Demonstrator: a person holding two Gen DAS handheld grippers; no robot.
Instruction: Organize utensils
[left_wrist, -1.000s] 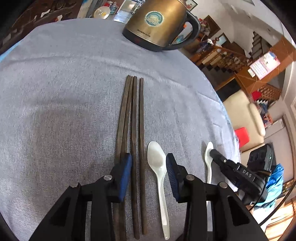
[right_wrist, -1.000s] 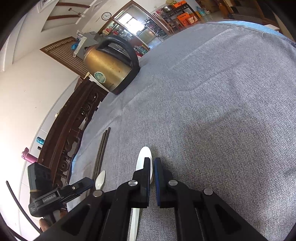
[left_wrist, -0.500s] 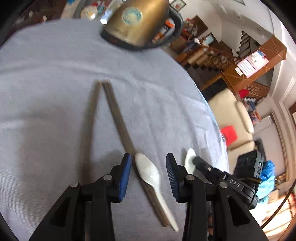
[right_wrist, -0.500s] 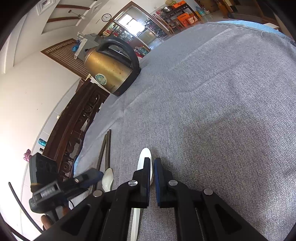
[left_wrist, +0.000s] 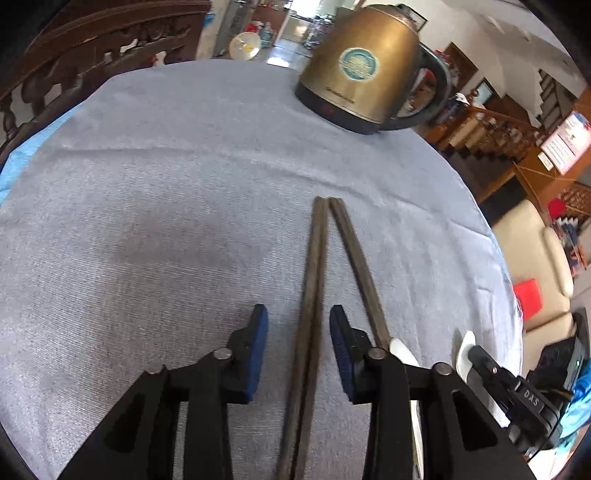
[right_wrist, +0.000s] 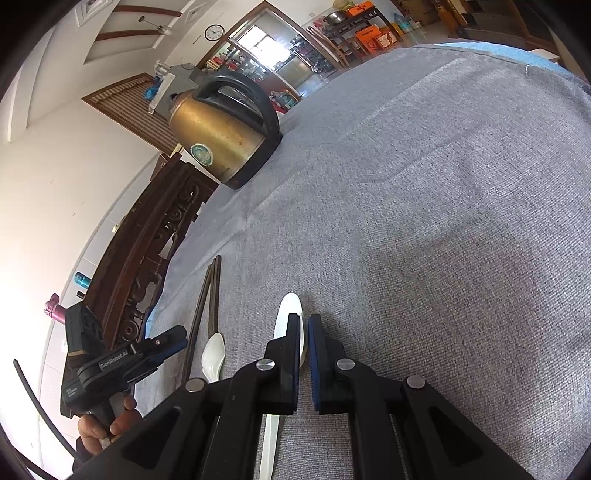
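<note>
The left claw (left_wrist: 298, 350) hangs low over the grey-clothed surface (left_wrist: 166, 206) with its blue pads spread wide and nothing held. In the lower centre of the left view a dark chopstick pair (left_wrist: 312, 295) runs straight up between those pads, touching neither as far as I can tell. A second chopstick (left_wrist: 356, 266) lies just to the right, outside the right pad; its far tip meets the pair's and it fans away toward the bottom of the frame, so the sticks are gathered but not yet parallel.

The right claw (right_wrist: 303, 354), at the bottom centre of its own view, is nearly closed on a white spoon (right_wrist: 290, 317) — the bowl pokes out ahead of the pads and the handle trails back beneath them. The spoon looks to be lying on or just above the cloth; I cannot tell which. A second white spoon (right_wrist: 214, 356) rests on the surface just left of it, next to the near ends of the chopsticks.

A brass-coloured kettle (left_wrist: 364, 70) stands in the upper right of the left view, well apart from the utensils.

My judgement: the sorting is partway done — chopsticks and the 2 spoons already sit in neighbouring groups, and what remains is squaring the splayed stick and setting the held spoon beside its twin.
</note>
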